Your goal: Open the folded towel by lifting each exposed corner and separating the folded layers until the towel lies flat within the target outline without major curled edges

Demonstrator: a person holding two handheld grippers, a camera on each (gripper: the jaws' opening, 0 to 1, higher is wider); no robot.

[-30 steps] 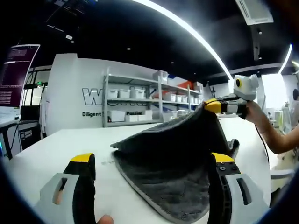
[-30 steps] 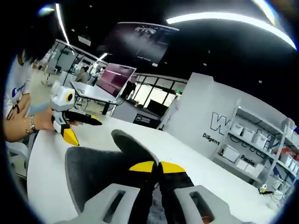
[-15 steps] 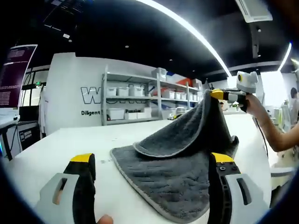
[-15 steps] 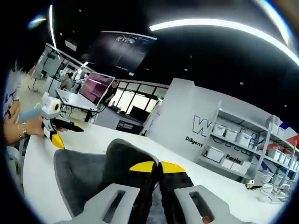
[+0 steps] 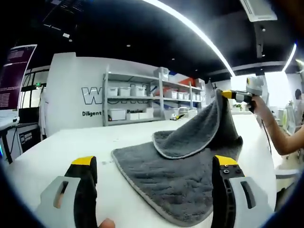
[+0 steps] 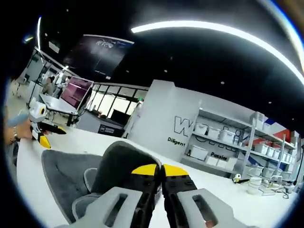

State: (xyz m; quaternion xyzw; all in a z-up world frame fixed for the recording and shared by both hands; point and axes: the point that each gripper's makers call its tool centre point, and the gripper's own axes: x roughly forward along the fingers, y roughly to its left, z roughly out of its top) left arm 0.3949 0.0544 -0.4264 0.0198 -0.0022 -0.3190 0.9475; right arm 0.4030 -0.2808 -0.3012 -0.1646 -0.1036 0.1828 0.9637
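Up ahead of the left gripper (image 5: 152,183), jaws apart, the grey towel (image 5: 175,175) lies on the tabletop (image 5: 71,147); the right gripper (image 6: 160,170), clamped on one corner, holds it raised.

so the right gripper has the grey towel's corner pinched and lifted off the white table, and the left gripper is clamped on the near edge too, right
Not quite. The right gripper does pinch a corner of the grey towel and hold it up off the white table, but the left gripper is not clamped on anything: the left gripper view shows its jaws spread wide and empty, with the towel's near edge lying on the table between them.
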